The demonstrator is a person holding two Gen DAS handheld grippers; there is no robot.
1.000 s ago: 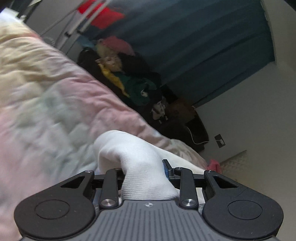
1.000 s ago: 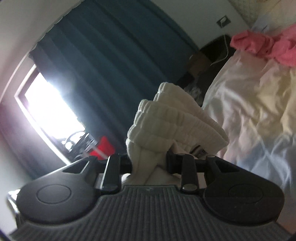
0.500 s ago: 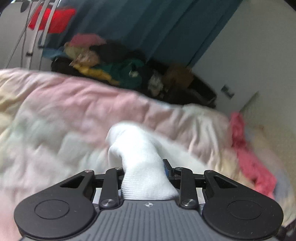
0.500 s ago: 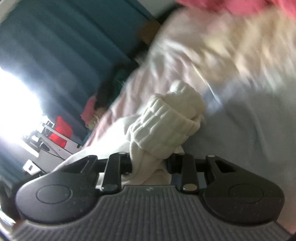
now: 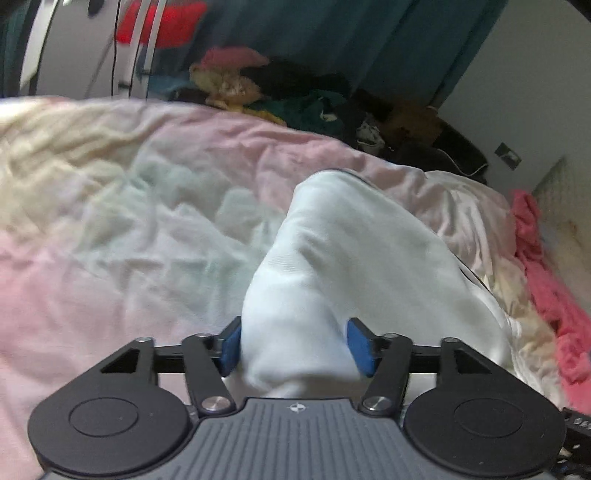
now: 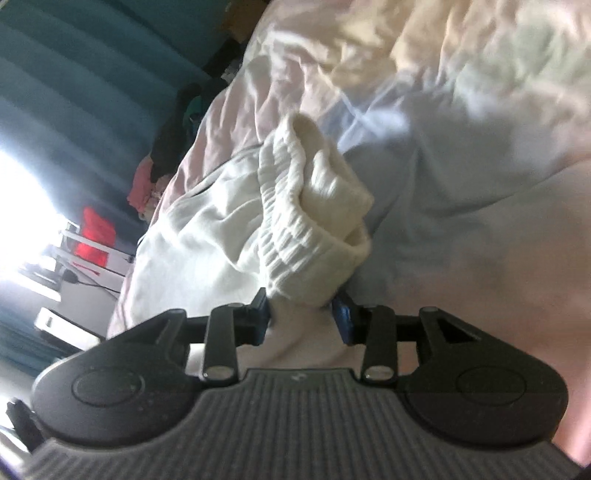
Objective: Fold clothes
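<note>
A white garment (image 5: 354, 258) lies bunched on the pastel quilt (image 5: 129, 206) of a bed. In the left wrist view its smooth fold runs back between the blue pads (image 5: 360, 347) of my left gripper (image 5: 295, 347). The jaws are opening and stand wide, and the cloth rests loosely between them. In the right wrist view the garment's ribbed elastic band (image 6: 295, 229) is rolled up just ahead of my right gripper (image 6: 301, 317). Its jaws are opening a little, but the pads (image 6: 341, 321) still touch the cloth on both sides.
A pink garment (image 5: 546, 288) lies along the bed's right edge by the wall. Beyond the bed are a pile of dark and coloured clothes (image 5: 295, 99), a teal curtain (image 5: 332, 40) and a white rack with something red (image 5: 159, 22).
Both grippers have come down toward the quilt with the white garment. The left jaws have spread wide and the blue pads now show. The right jaws have parted slightly.
</note>
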